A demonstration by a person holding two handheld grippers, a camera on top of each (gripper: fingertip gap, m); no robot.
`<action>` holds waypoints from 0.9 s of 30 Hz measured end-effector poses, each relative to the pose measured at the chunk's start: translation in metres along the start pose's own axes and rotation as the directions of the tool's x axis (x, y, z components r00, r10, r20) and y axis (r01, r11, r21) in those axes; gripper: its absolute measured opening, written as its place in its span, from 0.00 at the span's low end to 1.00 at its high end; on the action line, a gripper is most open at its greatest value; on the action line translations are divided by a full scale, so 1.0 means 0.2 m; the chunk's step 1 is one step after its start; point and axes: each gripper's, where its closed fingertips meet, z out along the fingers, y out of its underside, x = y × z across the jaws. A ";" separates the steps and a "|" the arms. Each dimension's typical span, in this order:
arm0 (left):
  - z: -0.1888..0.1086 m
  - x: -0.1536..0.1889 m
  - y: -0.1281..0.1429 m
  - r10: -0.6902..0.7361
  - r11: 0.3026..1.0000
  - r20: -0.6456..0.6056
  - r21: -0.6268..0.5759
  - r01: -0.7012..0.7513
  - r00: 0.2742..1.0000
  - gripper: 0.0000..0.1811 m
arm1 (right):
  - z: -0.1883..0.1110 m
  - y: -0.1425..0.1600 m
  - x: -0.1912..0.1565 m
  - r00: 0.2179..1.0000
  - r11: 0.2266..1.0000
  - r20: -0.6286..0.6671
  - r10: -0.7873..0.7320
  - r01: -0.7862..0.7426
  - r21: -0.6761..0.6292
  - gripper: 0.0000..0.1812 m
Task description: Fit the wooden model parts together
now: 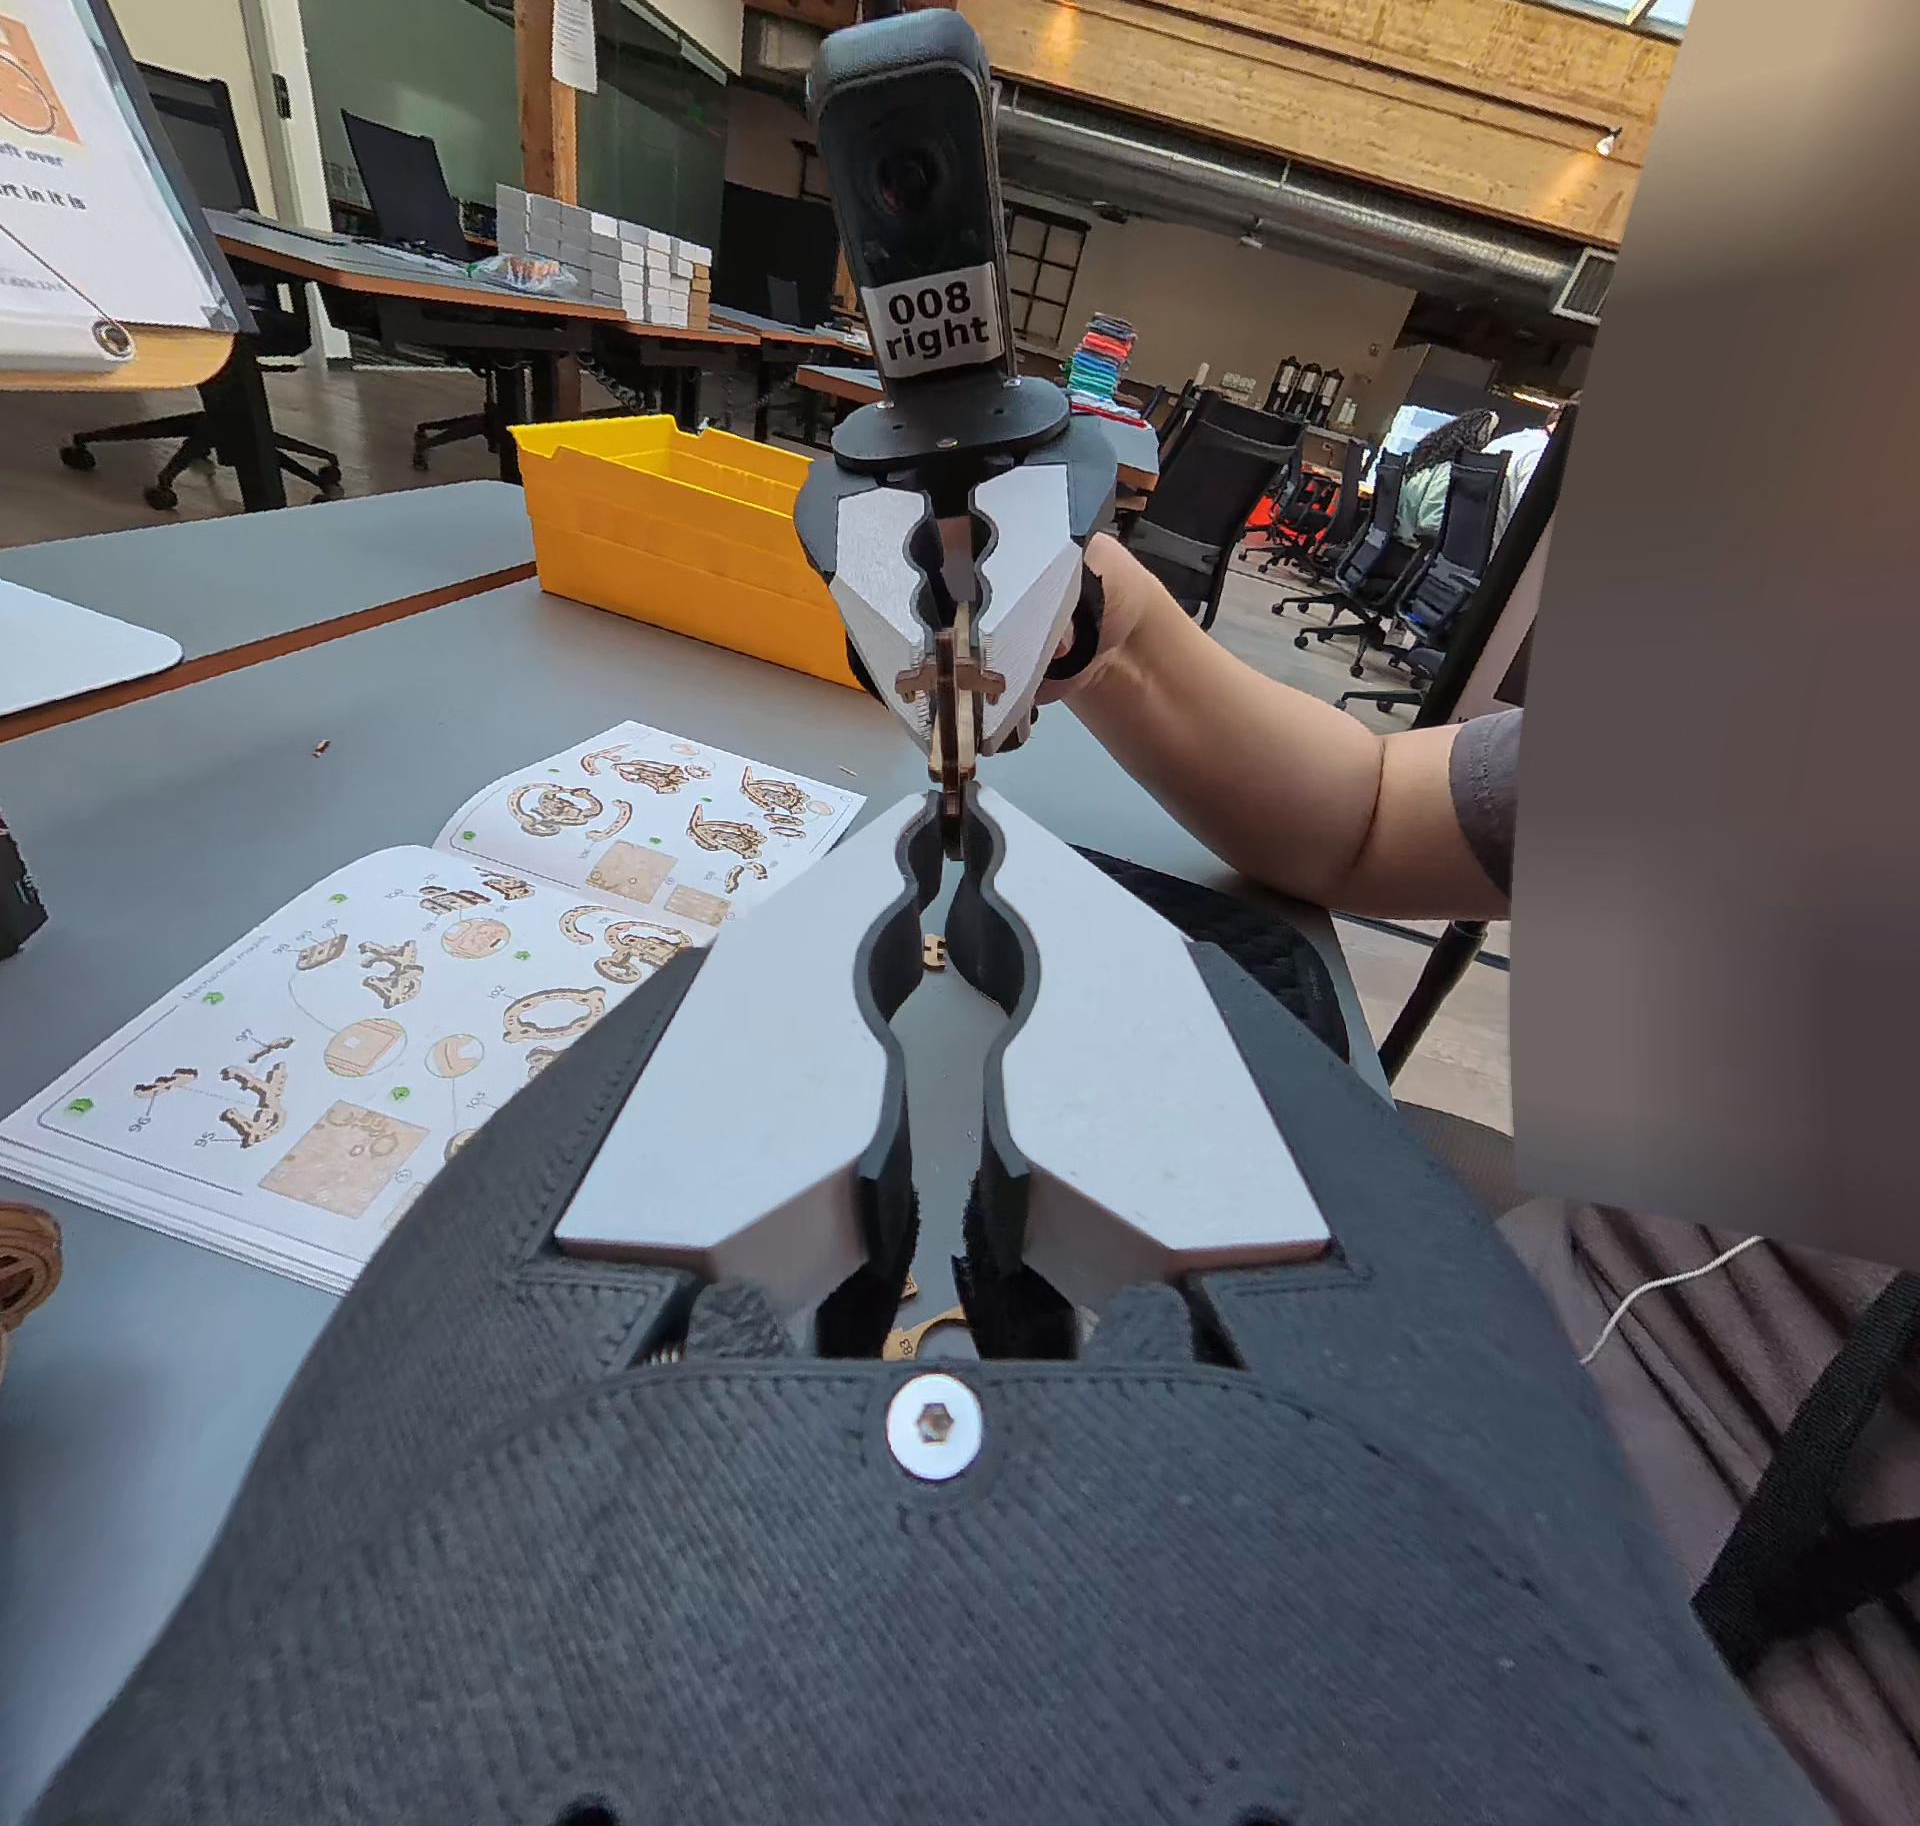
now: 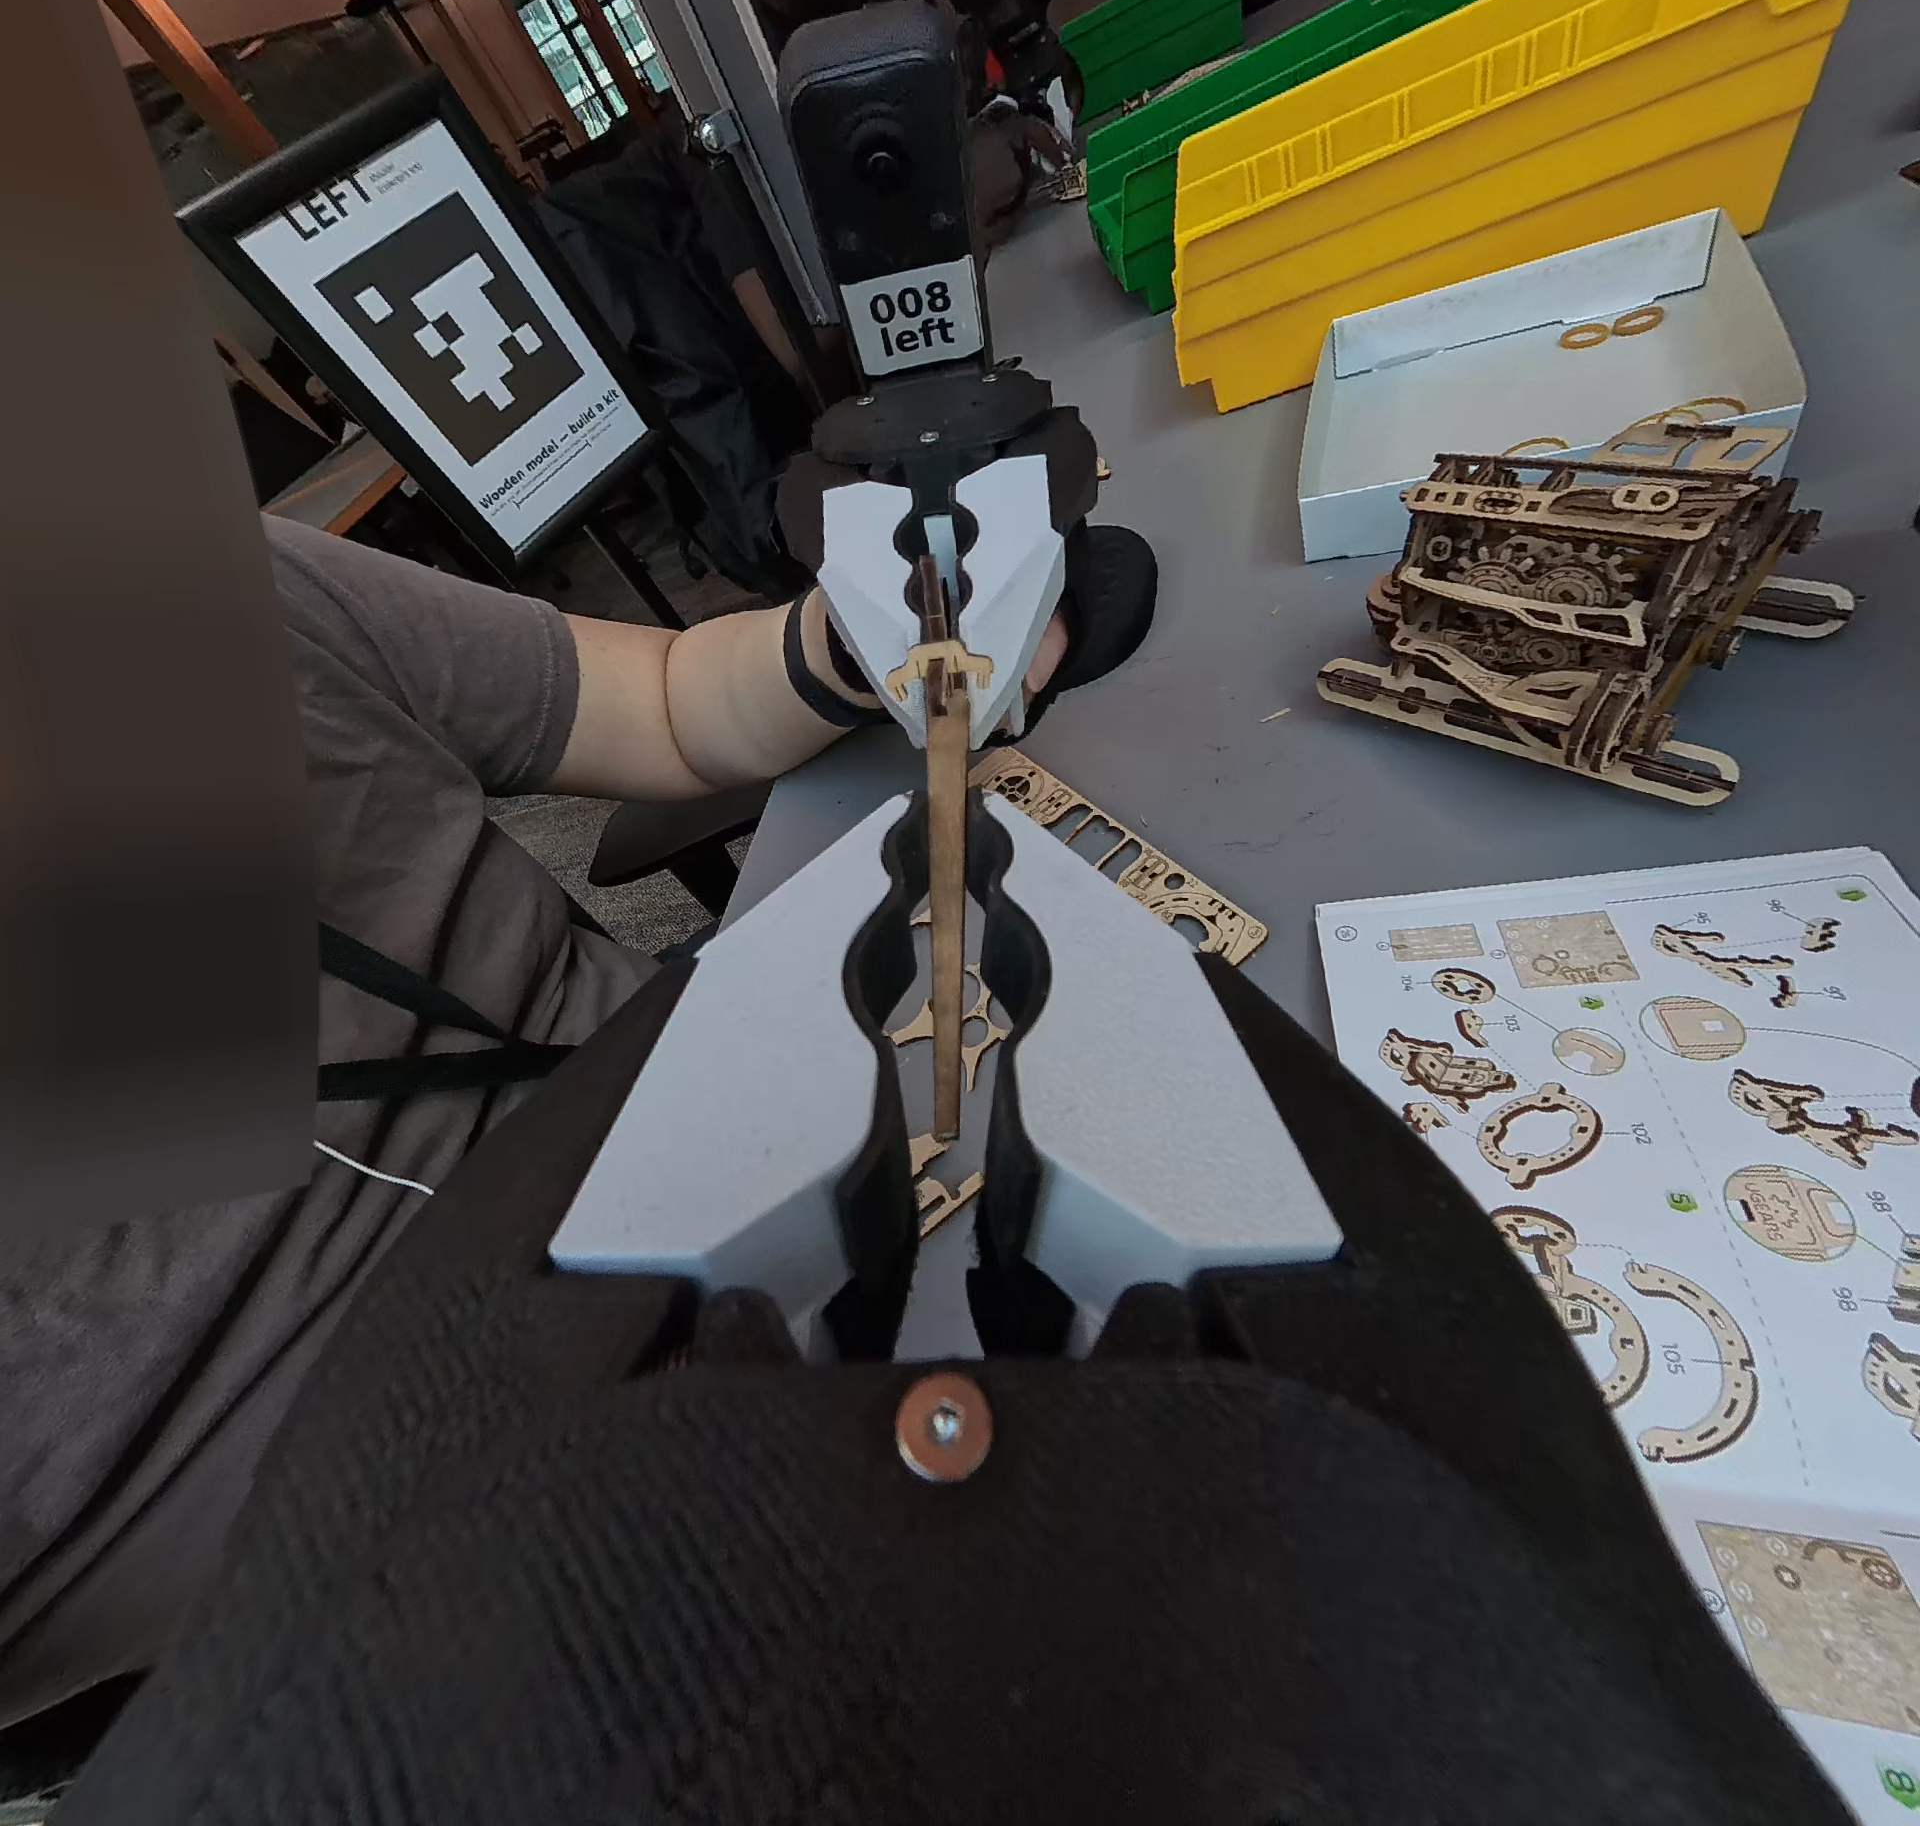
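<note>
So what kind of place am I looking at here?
Probably an open-plan office or workshop used for kit building: rows of desks and office chairs under a timber ceiling, yellow parts bins on the grey table, and an open instruction booklet.

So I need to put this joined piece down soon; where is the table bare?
Bare grey table lies between the assembled wooden gear model and the flat wooden parts sheet. It is crowded rightward: open instruction booklet, white cardboard tray, yellow plastic bin.

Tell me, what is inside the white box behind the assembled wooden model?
The white box holds two thin wooden rings and flat cut-outs; the wooden model covers its front part.
</note>
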 end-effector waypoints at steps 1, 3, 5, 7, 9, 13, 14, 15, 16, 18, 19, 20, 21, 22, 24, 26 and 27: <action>0.00 0.00 -0.01 0.001 1.000 0.004 0.010 -0.001 1.000 0.00 | 0.00 0.00 0.00 1.000 1.000 0.000 0.002 -0.002 0.008 0.02; 0.00 -0.01 0.00 -0.005 1.000 0.006 -0.001 0.005 1.000 0.00 | 0.00 0.00 0.01 1.000 1.000 0.000 0.008 -0.008 0.006 0.02; 0.00 0.00 0.02 0.005 0.999 0.003 -0.043 -0.005 1.000 0.00 | 0.00 0.02 0.01 1.000 1.000 0.003 0.008 -0.008 -0.017 0.02; 0.00 -0.01 0.06 0.033 0.994 0.019 -0.106 -0.031 0.999 0.00 | 0.00 0.04 0.01 1.000 0.997 -0.016 -0.006 0.005 -0.071 0.02; 0.00 0.00 0.08 0.048 0.988 0.016 -0.150 -0.045 0.999 0.00 | 0.00 0.07 0.01 1.000 0.992 -0.024 -0.020 0.017 -0.121 0.02; 0.01 0.01 0.10 0.047 0.982 0.000 -0.181 -0.046 0.999 0.00 | 0.00 0.09 0.00 0.997 0.984 -0.043 -0.056 0.047 -0.174 0.02; 0.01 0.01 0.10 0.044 0.984 -0.003 -0.174 -0.044 0.999 0.00 | 0.00 0.09 0.00 0.998 0.985 -0.043 -0.051 0.043 -0.168 0.02; 0.01 0.01 0.10 0.045 0.985 -0.007 -0.167 -0.045 0.999 0.00 | 0.00 0.09 0.00 0.998 0.986 -0.038 -0.043 0.036 -0.162 0.02; 0.01 0.02 0.10 0.045 0.986 -0.012 -0.159 -0.046 0.999 0.00 | 0.00 0.09 0.00 0.999 0.987 -0.030 -0.036 0.031 -0.155 0.02; 0.01 0.02 0.09 0.043 0.988 -0.020 -0.145 -0.046 0.999 0.00 | 0.00 0.09 -0.01 1.000 0.991 -0.017 -0.026 0.024 -0.135 0.02; 0.01 0.02 0.09 0.043 0.988 -0.021 -0.145 -0.046 0.999 0.00 | 0.00 0.09 -0.01 1.000 0.991 -0.014 -0.021 0.019 -0.132 0.02; 0.00 0.02 0.07 0.044 0.990 -0.013 -0.131 -0.046 0.999 0.01 | 0.00 0.09 0.00 1.000 0.992 -0.019 -0.020 0.017 -0.129 0.02; -0.01 0.01 0.05 0.046 0.994 -0.005 -0.103 -0.046 0.999 0.05 | 0.00 0.08 0.00 1.000 0.992 -0.024 -0.020 0.017 -0.128 0.02; -0.02 0.02 0.03 0.045 0.996 -0.009 -0.076 -0.045 0.999 0.03 | -0.01 0.09 0.00 1.000 0.992 -0.022 -0.020 0.017 -0.129 0.02; -0.03 0.02 0.00 0.038 0.998 -0.016 -0.050 -0.039 0.999 0.03 | 0.00 0.09 0.00 1.000 0.991 -0.021 -0.019 0.016 -0.131 0.02; -0.02 0.01 0.03 0.045 0.996 -0.010 -0.070 -0.045 0.999 0.02 | 0.01 0.10 0.00 0.999 0.989 -0.026 -0.026 0.022 -0.145 0.02; -0.01 0.01 0.04 0.054 0.995 -0.005 -0.088 -0.055 0.999 0.02 | 0.02 0.10 0.00 0.999 0.989 -0.024 -0.028 0.025 -0.143 0.02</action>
